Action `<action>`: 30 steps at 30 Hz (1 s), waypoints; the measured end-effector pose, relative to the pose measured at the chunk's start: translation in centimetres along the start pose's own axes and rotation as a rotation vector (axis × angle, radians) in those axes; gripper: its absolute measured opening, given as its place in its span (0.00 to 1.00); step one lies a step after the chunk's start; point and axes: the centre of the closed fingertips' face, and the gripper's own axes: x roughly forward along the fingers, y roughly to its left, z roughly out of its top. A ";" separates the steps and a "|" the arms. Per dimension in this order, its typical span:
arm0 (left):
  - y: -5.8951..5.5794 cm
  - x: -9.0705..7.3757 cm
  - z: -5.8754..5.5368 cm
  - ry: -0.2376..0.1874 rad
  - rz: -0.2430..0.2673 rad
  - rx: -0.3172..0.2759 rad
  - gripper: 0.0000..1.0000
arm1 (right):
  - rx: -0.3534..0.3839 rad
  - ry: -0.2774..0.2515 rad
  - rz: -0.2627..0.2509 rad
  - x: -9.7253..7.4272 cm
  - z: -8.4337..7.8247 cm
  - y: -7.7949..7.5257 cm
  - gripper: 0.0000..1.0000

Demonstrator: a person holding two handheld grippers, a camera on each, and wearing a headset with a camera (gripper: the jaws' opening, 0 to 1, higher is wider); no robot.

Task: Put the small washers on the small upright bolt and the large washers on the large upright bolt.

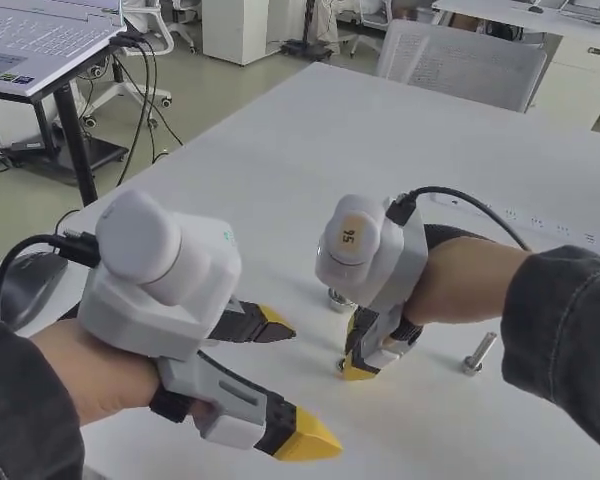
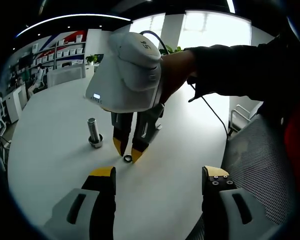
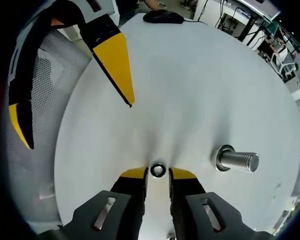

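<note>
A small metal washer [image 3: 158, 170] lies flat on the white table between the yellow tips of my right gripper [image 3: 158, 174], which points down and is shut on it. In the left gripper view the same washer [image 2: 127, 158] sits under the right gripper [image 2: 128, 150]. An upright bolt [image 3: 235, 161] stands on its head close by, also seen as the bolt [image 2: 94, 132] and, half hidden behind the right gripper [image 1: 358, 368], the bolt [image 1: 338, 298]. My left gripper [image 1: 298, 382] hovers open and holds nothing.
A smaller bolt [image 1: 477, 353] rests on the table [image 1: 310, 160] to the right of my right hand. A cable [image 1: 480, 210] runs from the right gripper across the table. A laptop [image 1: 35, 40] on a stand and a computer mouse [image 1: 20, 285] are at the left.
</note>
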 end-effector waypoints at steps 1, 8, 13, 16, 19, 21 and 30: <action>0.0 0.0 0.0 0.001 0.000 0.000 0.69 | -0.001 0.000 -0.001 0.0 0.0 0.0 0.18; 0.1 0.0 0.0 -0.001 0.000 0.000 0.69 | -0.027 0.016 -0.006 0.0 0.1 0.1 0.16; 0.2 -0.1 0.1 -0.002 -0.001 0.000 0.69 | -0.033 0.020 -0.007 0.0 0.2 0.1 0.15; 0.2 -0.1 0.0 -0.001 -0.002 0.001 0.69 | -0.035 0.018 -0.007 0.1 0.2 0.1 0.15; 0.3 -0.1 0.0 -0.002 -0.003 0.001 0.69 | -0.037 0.016 -0.007 0.1 0.2 0.1 0.15; 0.3 -0.1 0.0 -0.001 -0.003 0.000 0.69 | -0.037 0.015 -0.005 0.1 0.2 0.1 0.15; 0.4 0.0 -0.1 0.000 -0.006 0.000 0.69 | -0.039 0.011 -0.005 0.1 0.2 0.0 0.14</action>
